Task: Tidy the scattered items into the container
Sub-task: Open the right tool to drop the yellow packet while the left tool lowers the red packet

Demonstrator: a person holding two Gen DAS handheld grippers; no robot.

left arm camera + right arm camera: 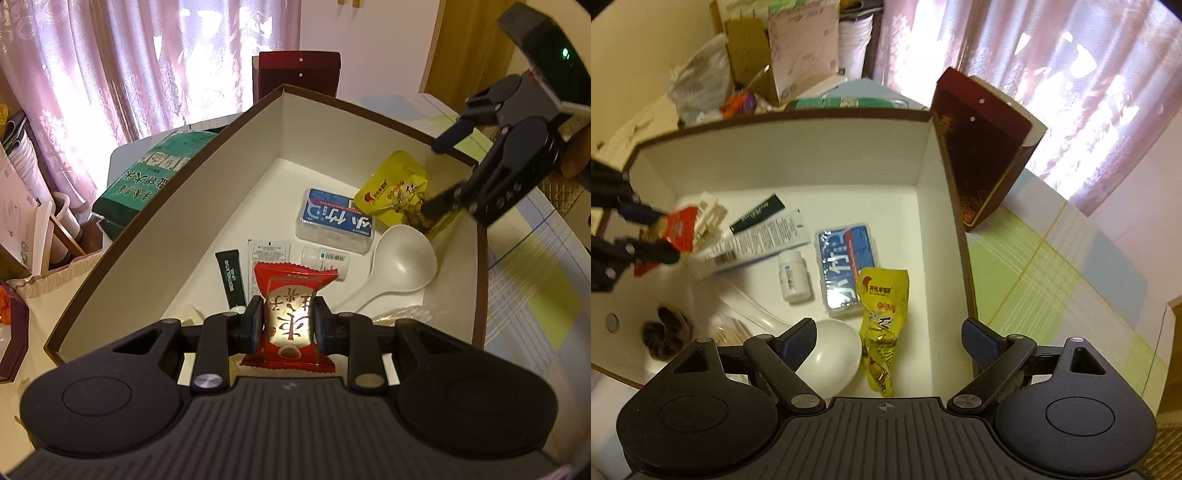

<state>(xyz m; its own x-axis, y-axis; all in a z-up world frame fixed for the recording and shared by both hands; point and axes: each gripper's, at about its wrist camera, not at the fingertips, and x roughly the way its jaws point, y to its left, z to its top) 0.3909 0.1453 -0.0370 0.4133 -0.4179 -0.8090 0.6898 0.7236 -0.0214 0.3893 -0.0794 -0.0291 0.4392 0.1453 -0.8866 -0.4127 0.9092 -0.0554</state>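
Left claw (289, 325) is pinching a red snack pack (291, 314) and hanging over the near end of the box (155, 221), so that one isn't in yet. From the left view you're getting the pack front and centre, upright between the pads. From the right view the same claw (670, 236) is just a blurry thing at the left edge with a bit of red (677, 229) showing.

Right claw (888, 343) is sitting wide open with nothing between the fingers, above the yellow pouch (882, 317), which is lying on the box (820, 151) floor by the right wall. In the left view that claw (439, 177) is showing up top right, spread over the pouch (395, 184).

Already lying in the box: a blue case (334, 221), white spoon (399, 258), small bottle (325, 258), green sachet (231, 280) and a white sachet (269, 253).

Only the right view is giving you the brown scrunchie-looking thing (666, 332) near the left corner and some white plastic piece (707, 218) beside the red pack; can't tell what that is. The left view alone is showing the green bag (147, 184) outside the box's left wall. A dark red box (979, 147) is standing at the far corner on the bench (1052, 280).
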